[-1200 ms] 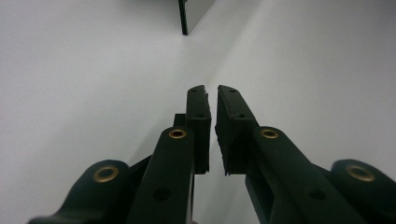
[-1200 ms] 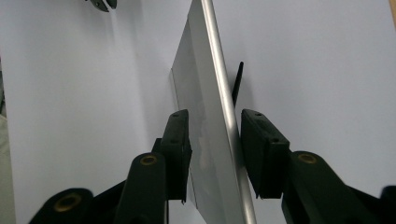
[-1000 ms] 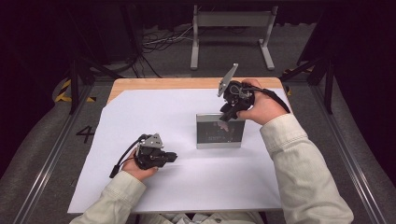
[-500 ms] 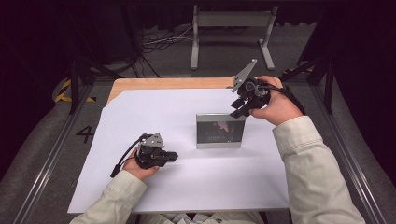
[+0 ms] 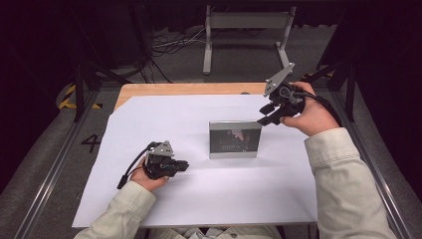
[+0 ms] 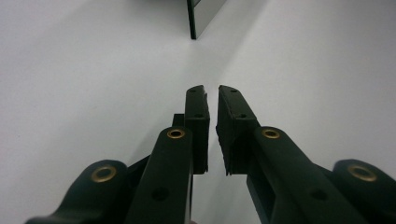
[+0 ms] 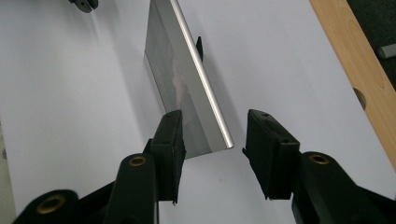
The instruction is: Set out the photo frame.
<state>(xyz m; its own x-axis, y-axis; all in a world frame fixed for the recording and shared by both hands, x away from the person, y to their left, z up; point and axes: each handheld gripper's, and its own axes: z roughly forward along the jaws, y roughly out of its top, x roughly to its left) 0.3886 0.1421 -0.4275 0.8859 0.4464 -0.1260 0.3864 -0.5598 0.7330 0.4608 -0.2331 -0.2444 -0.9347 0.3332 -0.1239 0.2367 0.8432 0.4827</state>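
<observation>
A silver picture frame [image 5: 235,139] with a dark picture stands upright on the white sheet [image 5: 199,199] at mid-table. My right gripper [image 5: 263,115] hovers just past its upper right corner, apart from it. Its jaws have just been opening and now stand open with nothing pressed between them. In the right gripper view the frame [image 7: 173,70] runs away from the open jaws [image 7: 215,116], its near corner below them. My left gripper [image 5: 185,164] rests on the sheet left of the frame. Its pads [image 6: 211,88] are parted by a thin gap and point at the frame's edge [image 6: 198,18].
The table's wooden edge [image 5: 174,89] shows beyond the sheet at the back, and also at right in the right gripper view [image 7: 355,56]. A metal stand [image 5: 246,20] and cables [image 5: 169,45] lie on the floor behind. Dark rails flank the table.
My right gripper has drawn away from the frame's top right corner, up and to the right, with its jaws wider apart. The frame stays standing. The left gripper has not moved.
</observation>
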